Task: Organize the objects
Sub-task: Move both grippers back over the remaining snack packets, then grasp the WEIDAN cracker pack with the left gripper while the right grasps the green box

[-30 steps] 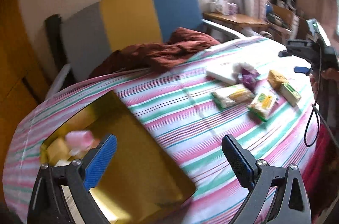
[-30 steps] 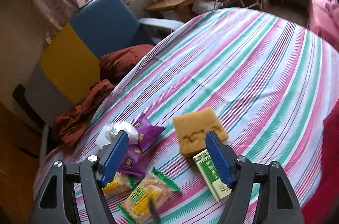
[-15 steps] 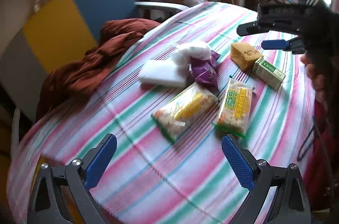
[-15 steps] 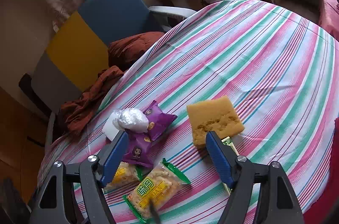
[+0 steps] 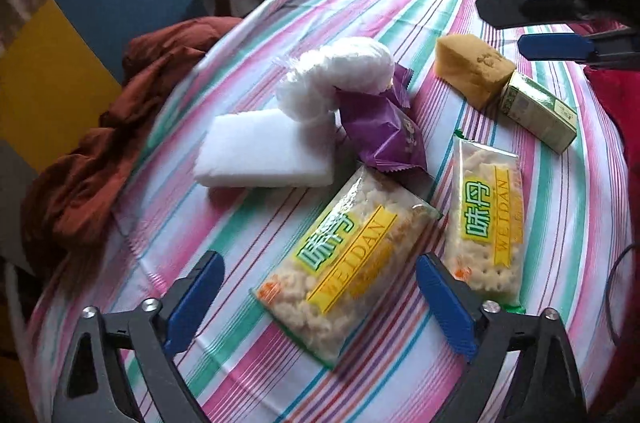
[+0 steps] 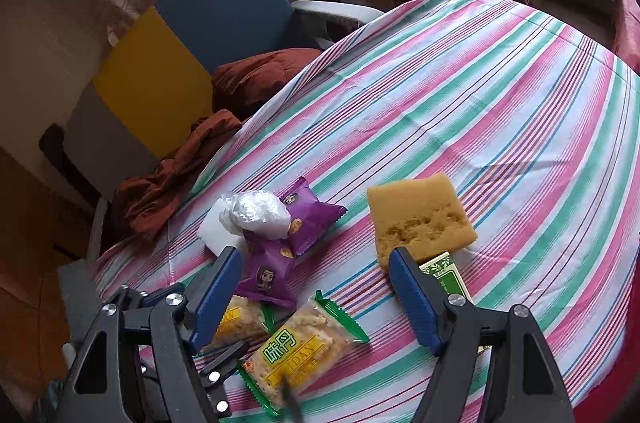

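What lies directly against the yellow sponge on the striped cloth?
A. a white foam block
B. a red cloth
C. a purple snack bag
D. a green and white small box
D: the green and white box touches one end of the yellow sponge.

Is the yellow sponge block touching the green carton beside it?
Touching. In the left wrist view the yellow sponge block butts against the end of the green carton with no striped cloth showing between them; the right wrist view agrees.
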### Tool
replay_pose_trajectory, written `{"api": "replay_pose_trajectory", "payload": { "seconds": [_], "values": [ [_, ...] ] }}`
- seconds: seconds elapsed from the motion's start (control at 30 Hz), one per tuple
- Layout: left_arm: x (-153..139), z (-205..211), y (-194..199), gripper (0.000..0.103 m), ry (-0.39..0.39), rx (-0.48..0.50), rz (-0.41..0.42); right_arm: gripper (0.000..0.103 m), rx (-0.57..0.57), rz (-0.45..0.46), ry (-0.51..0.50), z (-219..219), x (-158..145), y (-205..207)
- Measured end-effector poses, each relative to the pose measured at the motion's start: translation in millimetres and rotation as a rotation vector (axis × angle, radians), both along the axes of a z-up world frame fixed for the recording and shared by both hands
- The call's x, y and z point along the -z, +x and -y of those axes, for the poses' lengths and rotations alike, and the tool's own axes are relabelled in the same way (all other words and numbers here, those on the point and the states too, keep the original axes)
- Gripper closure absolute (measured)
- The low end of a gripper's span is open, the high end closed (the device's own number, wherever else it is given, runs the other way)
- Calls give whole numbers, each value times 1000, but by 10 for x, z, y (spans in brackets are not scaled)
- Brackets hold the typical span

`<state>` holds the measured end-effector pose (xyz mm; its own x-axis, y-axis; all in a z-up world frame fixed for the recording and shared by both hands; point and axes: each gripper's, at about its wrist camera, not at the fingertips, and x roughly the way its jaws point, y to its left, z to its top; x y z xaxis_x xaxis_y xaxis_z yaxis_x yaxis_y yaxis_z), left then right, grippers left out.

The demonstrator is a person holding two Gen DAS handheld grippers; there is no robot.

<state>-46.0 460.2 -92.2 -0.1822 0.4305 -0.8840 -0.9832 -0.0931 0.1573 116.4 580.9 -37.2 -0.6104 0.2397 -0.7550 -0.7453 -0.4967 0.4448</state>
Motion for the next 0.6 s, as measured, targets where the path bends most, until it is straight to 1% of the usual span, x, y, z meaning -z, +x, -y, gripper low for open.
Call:
{"api": "replay_pose_trajectory", "payload": {
  "seconds": [0.03, 0.07, 0.1, 0.13, 0.2, 0.23, 0.27, 0.33, 0.4, 0.47, 0.5, 0.6],
  "values": [
    [38, -22, -5, 16, -7, 1, 5, 26, 0, 3, -1, -3, 3, -1],
    [69, -37, -15, 18, -11, 0, 21, 26, 0, 5, -1, -3, 8, -3],
    [70, -36, -27, 24, -3, -6, 40, 26, -1, 7, -1, -2, 11, -7],
    [71, -35, -51, 32, 6, -16, 82, 26, -1, 10, 0, -3, 15, -6],
    [75, -26, -79, 38, 11, -37, 137, 26, 5, 19, 5, -6, 18, -5],
    [71, -11, -73, 40, 19, -46, 138, 26, 15, 19, 8, -14, 12, 11],
    [72, 3, -59, 41, 24, -52, 134, 26, 37, 11, 15, -32, -4, 51],
    [69, 28, -20, 45, 32, -72, 130, 26, 129, -27, 20, -118, -37, 225],
    [59, 48, 22, 49, 32, -95, 128, 26, 228, -53, -12, -229, -2, 429],
    [50, 78, 50, 51, 37, -118, 126, 26, 315, -73, -57, -327, 58, 598],
    [47, 99, 64, 51, 40, -129, 125, 26, 347, -83, -75, -362, 86, 666],
    [23, 185, 62, 51, 49, -176, 141, 26, 380, -73, -107, -421, 152, 722]
  ]
}}
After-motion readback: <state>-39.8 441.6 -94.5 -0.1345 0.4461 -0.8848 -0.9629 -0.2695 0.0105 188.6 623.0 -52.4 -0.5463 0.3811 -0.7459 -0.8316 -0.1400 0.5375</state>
